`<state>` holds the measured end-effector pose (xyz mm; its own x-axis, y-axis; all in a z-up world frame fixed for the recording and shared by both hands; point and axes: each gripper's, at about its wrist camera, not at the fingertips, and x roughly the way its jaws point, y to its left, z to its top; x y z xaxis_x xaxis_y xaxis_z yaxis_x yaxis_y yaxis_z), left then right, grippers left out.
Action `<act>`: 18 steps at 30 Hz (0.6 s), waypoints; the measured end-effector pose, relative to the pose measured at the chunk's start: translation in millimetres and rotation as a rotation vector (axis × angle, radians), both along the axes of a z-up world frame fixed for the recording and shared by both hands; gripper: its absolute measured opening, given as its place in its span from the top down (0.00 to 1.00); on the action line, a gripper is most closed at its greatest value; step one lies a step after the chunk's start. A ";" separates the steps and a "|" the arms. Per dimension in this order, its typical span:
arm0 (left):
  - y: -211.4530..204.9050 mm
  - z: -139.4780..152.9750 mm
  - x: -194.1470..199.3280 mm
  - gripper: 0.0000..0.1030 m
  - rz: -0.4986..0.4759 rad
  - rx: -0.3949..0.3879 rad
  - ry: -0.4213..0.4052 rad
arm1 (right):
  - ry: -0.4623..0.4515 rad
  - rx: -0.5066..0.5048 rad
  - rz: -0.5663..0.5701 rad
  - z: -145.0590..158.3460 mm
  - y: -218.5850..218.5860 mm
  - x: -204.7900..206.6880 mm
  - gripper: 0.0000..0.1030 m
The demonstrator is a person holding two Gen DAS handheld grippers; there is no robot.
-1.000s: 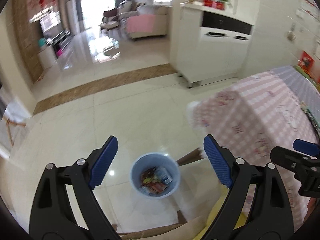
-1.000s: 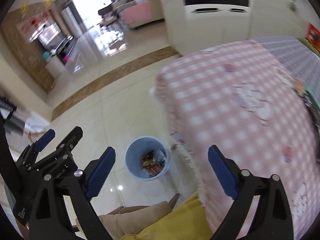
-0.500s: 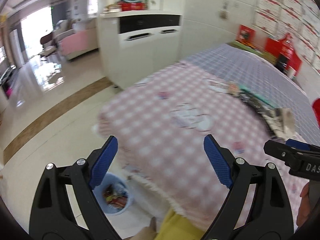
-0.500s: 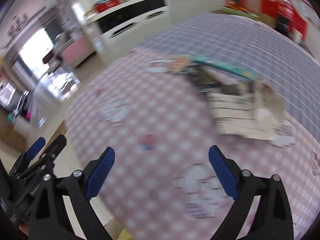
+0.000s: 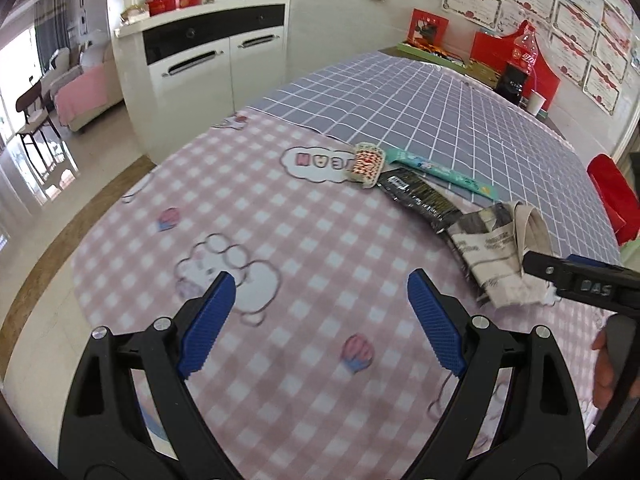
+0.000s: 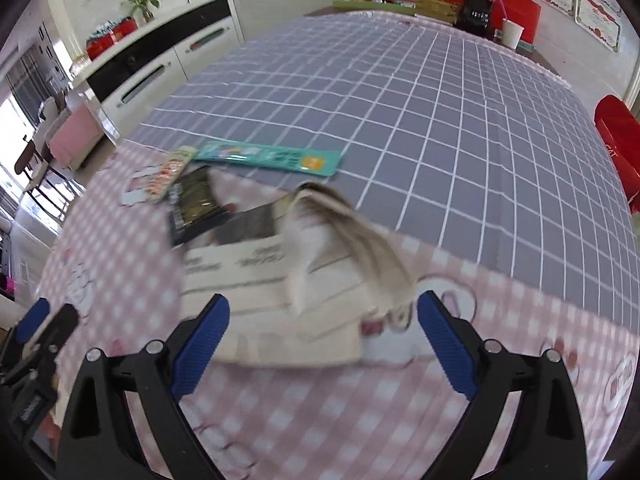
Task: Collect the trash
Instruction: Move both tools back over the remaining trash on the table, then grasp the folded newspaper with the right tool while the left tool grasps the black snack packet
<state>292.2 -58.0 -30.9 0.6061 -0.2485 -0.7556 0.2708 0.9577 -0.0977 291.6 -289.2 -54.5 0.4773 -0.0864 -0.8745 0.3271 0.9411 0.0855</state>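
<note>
Trash lies in a row on the table's pink checked cloth (image 5: 280, 240): a small red-and-white packet (image 5: 366, 162), a long teal wrapper (image 5: 440, 174), a black wrapper (image 5: 416, 198) and a crumpled white printed bag (image 5: 496, 256). My left gripper (image 5: 320, 312) hangs open over bare cloth, left of the bag, nothing between its blue pads. In the right wrist view my right gripper (image 6: 322, 332) is open just in front of the white bag (image 6: 280, 288), with the black wrapper (image 6: 194, 200), teal wrapper (image 6: 272, 156) and small packet (image 6: 170, 174) beyond it.
The far half of the table wears a grey grid cloth (image 5: 420, 92). At its far edge stand a cola bottle (image 5: 520, 64), a white cup (image 5: 536, 102) and red boxes. A white cabinet (image 5: 208, 68) stands to the left, a red chair back (image 5: 612, 196) to the right.
Both views swung from the blue bin on the floor up onto the table. The trash row has come into view and the white bag now sits close before the right gripper. Both grippers stayed open.
</note>
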 end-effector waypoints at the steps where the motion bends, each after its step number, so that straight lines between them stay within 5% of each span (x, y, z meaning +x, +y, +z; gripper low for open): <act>1: -3.8 -0.4 5.1 0.16 -0.007 -0.018 0.011 | 0.005 0.000 -0.002 -3.3 -4.5 5.3 0.10; 7: -27.6 -7.0 32.3 0.15 -0.015 -0.038 0.073 | 0.006 0.007 0.010 -19.1 -16.7 33.8 0.10; 8: -32.5 -7.7 37.3 0.15 -0.019 -0.044 0.084 | 0.005 0.006 0.010 -20.9 -17.8 37.6 0.14; 9: -37.4 -8.3 41.9 0.15 -0.019 -0.046 0.093 | 0.002 0.010 0.012 -22.5 -20.1 41.3 0.34; 10: -40.8 -8.6 44.6 0.15 -0.018 -0.046 0.099 | 0.001 0.022 0.015 -23.5 -21.6 44.2 0.44; 12: -53.0 -9.3 52.5 0.15 -0.025 -0.052 0.110 | -0.019 0.043 0.023 -21.0 -26.6 44.7 0.54; 18: -95.9 -16.2 81.4 0.15 -0.033 -0.035 0.167 | -0.032 0.026 0.024 -15.4 -40.7 39.3 0.58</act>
